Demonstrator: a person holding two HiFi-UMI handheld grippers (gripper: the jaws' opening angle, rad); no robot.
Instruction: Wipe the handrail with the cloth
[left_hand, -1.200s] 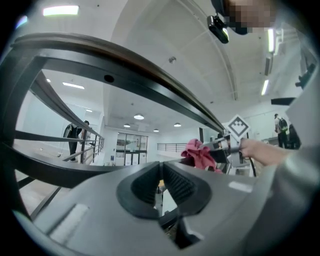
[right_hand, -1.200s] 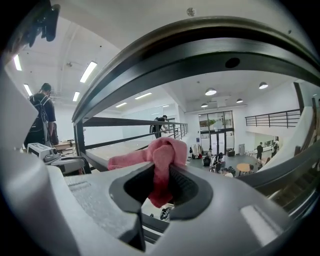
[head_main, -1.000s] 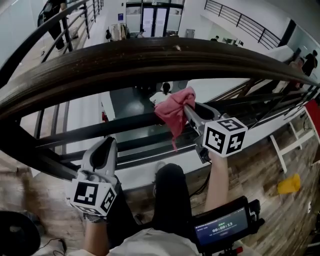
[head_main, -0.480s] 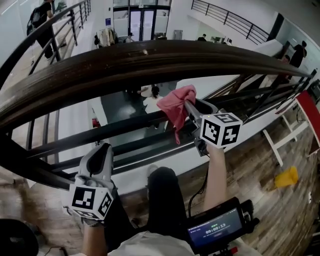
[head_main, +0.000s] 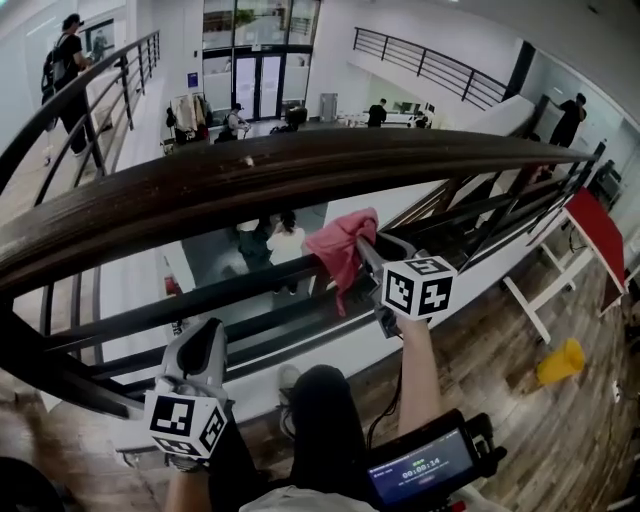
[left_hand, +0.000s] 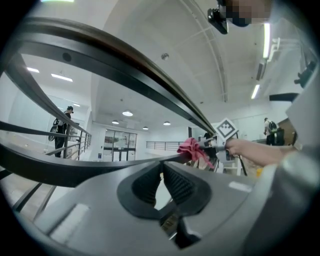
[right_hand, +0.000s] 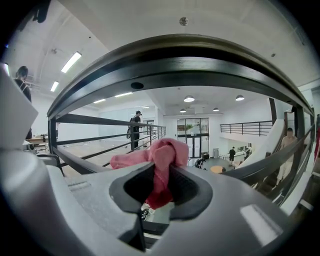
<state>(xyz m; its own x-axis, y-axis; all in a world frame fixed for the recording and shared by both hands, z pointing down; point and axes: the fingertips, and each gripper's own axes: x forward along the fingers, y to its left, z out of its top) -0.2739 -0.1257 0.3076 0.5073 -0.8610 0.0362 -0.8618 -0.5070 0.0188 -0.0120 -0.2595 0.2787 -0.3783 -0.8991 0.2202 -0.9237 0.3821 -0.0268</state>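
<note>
**Right gripper.** Your right gripper (head_main: 364, 243) has its jaws pinched on the pink cloth (head_main: 337, 247). The right gripper view shows a fold of the cloth clamped between the ribbed pads (right_hand: 181, 186). The rest is bunched above the jaw tips, with a short tail hanging below. Holding it by a fold leaves a padded wad out front, so fabric should meet the rail before the plastic of the jaws does.

**Cloth position.** The cloth is not on the wooden handrail (head_main: 300, 165). In the head view it sits below the handrail, level with the upper dark metal bar (head_main: 200, 290) of the balustrade. I cannot tell whether it touches that bar. In the right gripper view the handrail arches overhead, well apart from the cloth. In my judgement you are poised under the rail, and the wipe proper is not under way at this moment.

**Left gripper.** Your left gripper (head_main: 205, 342) is held low and to your left, beneath the handrail and near the lower bars. Its own view shows the pads drawn together with nothing between them. It carries no part of the job. Parked there, it keeps clear of the stretch the cloth must travel.

**Next move.** You need to raise the wad onto the top or inner face of the handrail and draw it along the curve.

**Risk.** The drop beyond the bars is open to the floor below, where people are visible. A slack pinch could lose the cloth over the edge.
</note>
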